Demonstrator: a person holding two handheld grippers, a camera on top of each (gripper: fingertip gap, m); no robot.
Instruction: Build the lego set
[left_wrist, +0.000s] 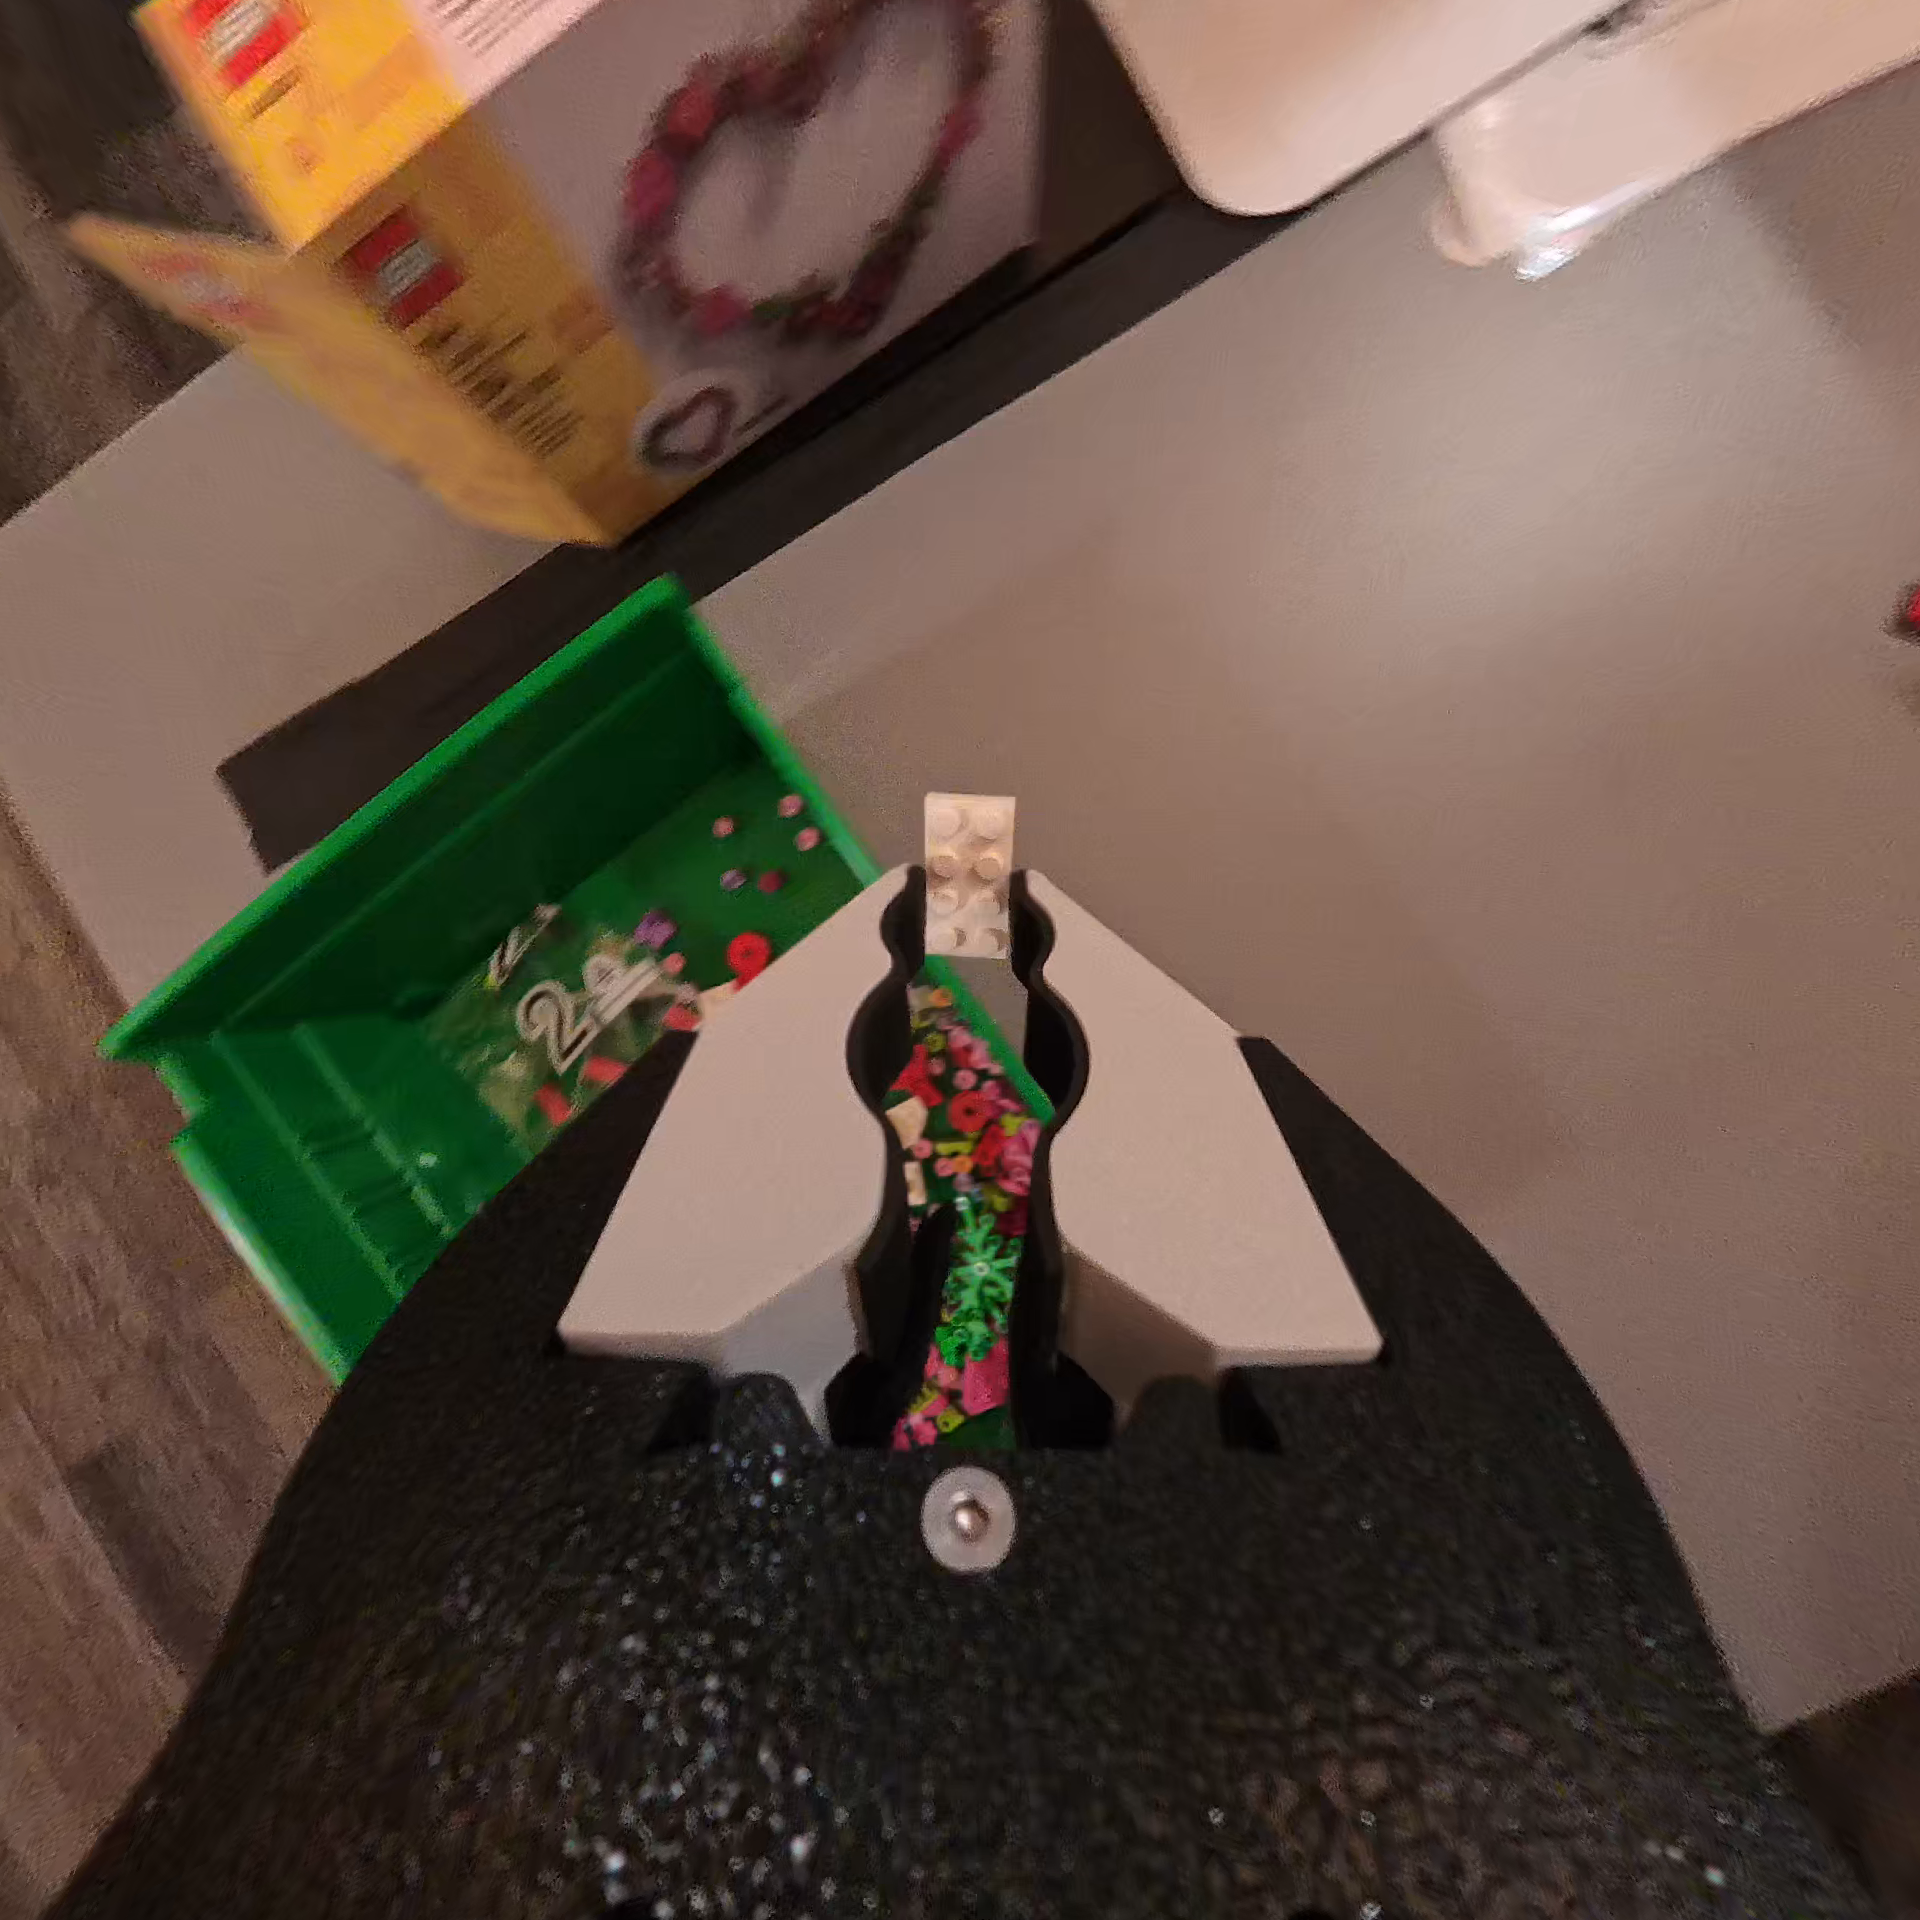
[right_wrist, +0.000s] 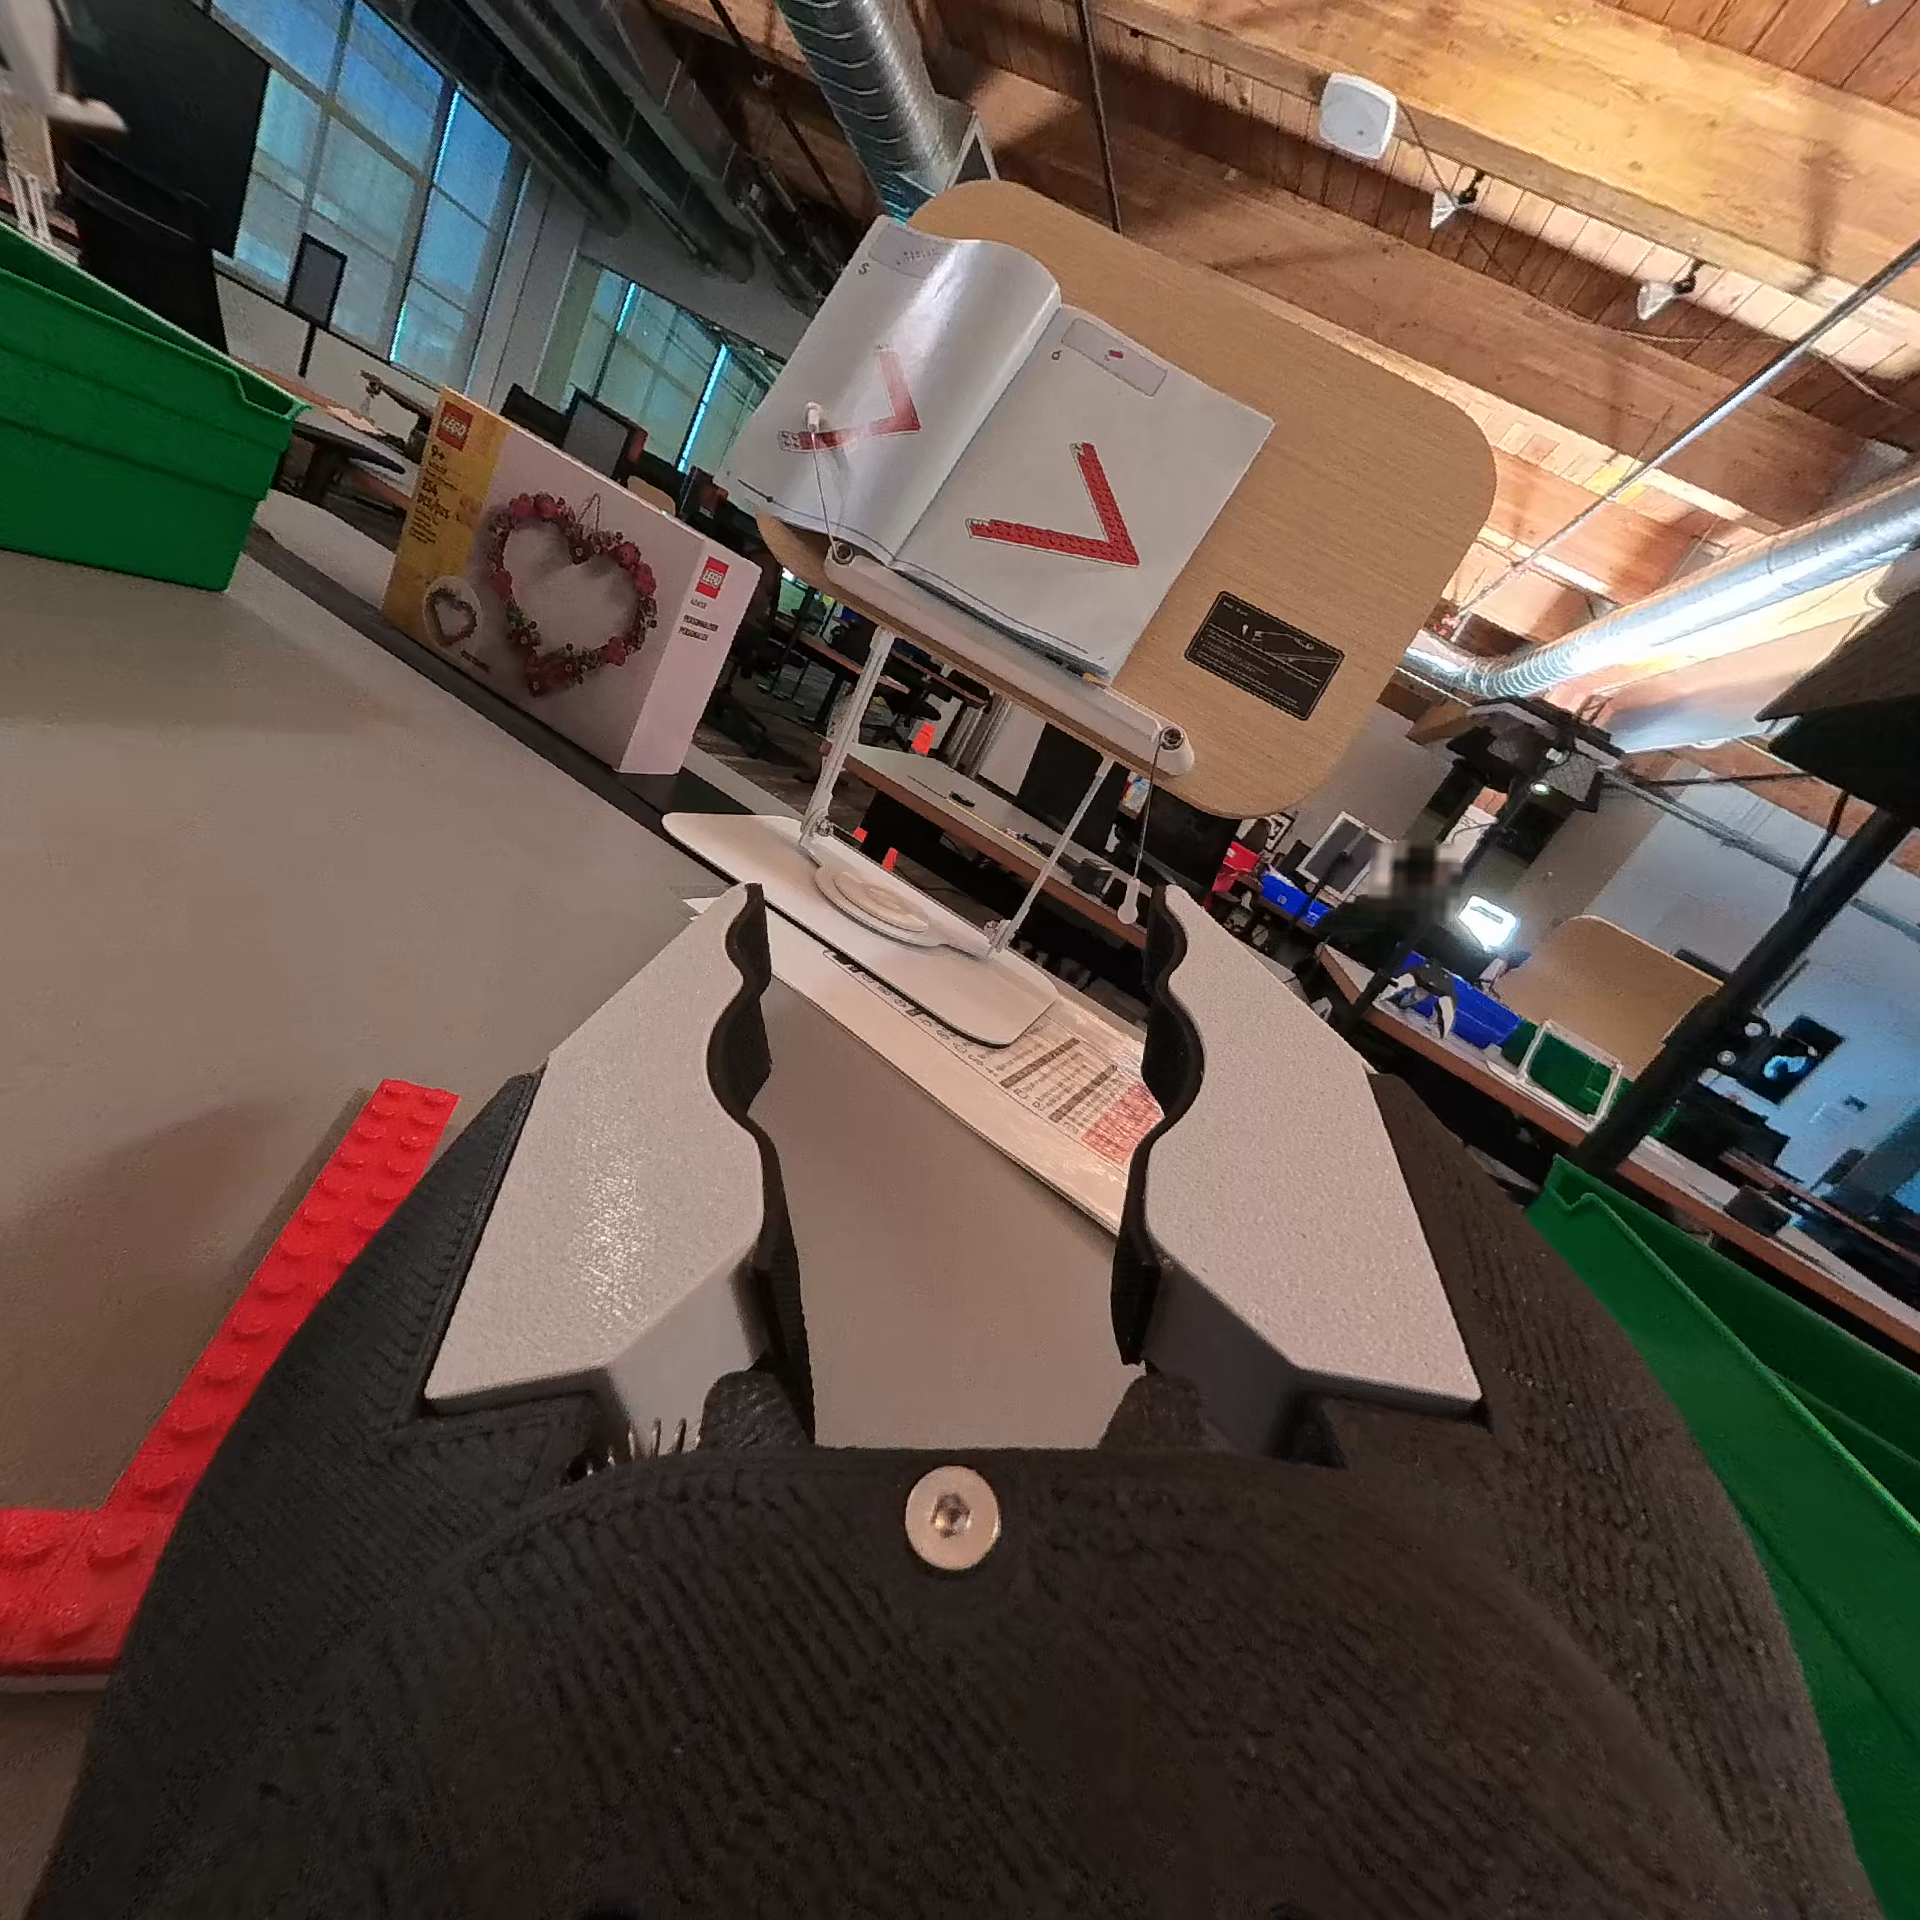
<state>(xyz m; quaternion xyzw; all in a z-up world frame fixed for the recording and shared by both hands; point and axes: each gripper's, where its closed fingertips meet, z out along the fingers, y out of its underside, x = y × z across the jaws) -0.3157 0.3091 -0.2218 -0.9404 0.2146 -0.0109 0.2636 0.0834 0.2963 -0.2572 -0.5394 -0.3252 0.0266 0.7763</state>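
We stand in an open workshop-like office: timber ceiling (right_wrist: 1558, 125), bare metal ducts (right_wrist: 873, 94), long desks (right_wrist: 1039, 831), tall windows (right_wrist: 343, 166).

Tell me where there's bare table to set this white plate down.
Bare grey table lies right of the green bin, below the set box. The bin is crowded with loose pieces. The left gripper grips the white plate.

Your left gripper (left_wrist: 968, 904) has pale grey fingers (left_wrist: 790, 1122) on a speckly black body, with a cream studded plate (left_wrist: 968, 873) between the tips. Left of them there's a bright green bin (left_wrist: 416, 883) full of pink, red and green bits. By your right fingers (right_wrist: 623, 1174), a red studded strip (right_wrist: 260, 1330) on the grey table (right_wrist: 260, 831).
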